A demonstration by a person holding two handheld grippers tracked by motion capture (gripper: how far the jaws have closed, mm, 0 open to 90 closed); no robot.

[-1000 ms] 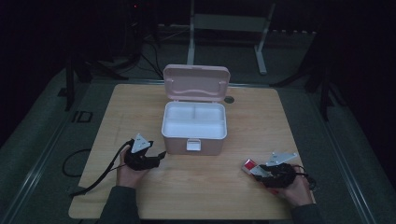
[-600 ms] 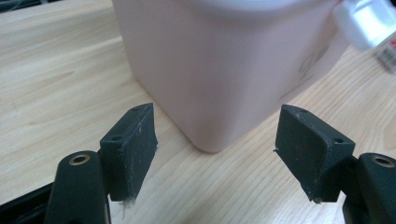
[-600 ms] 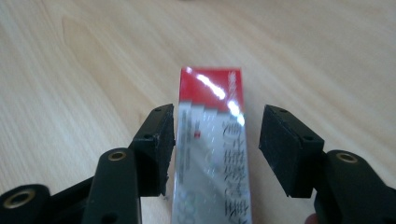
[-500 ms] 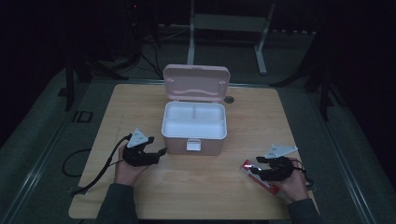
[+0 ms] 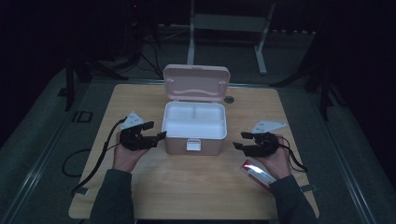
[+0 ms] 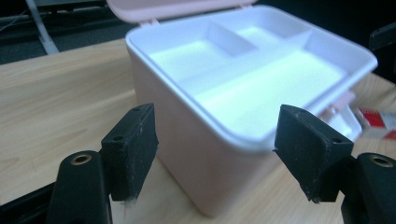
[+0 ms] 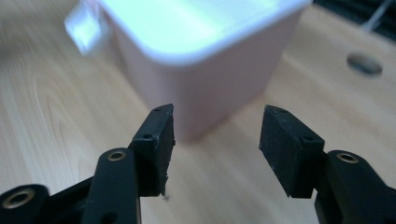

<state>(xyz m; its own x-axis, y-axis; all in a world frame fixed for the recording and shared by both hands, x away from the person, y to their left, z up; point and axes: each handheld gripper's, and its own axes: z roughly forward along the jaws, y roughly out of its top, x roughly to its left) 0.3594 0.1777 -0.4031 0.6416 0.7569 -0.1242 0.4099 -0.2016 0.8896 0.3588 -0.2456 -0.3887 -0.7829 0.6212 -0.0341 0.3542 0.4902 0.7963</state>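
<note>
Both claws hung apart and empty beside the pink box (image 5: 194, 135): the left claw (image 5: 156, 132) just off its left wall, the right claw (image 5: 243, 141) near its right front corner, its jaws having just been opening with nothing between them. Bare tabletop (image 5: 196, 191) lay open in front of the box, whose lid stood upright behind its white compartments. From above, a red packet (image 5: 258, 172) lay just beside the right hand, partly covered by it. The right claw's own view was blurred, cutting off the box's top.
</note>
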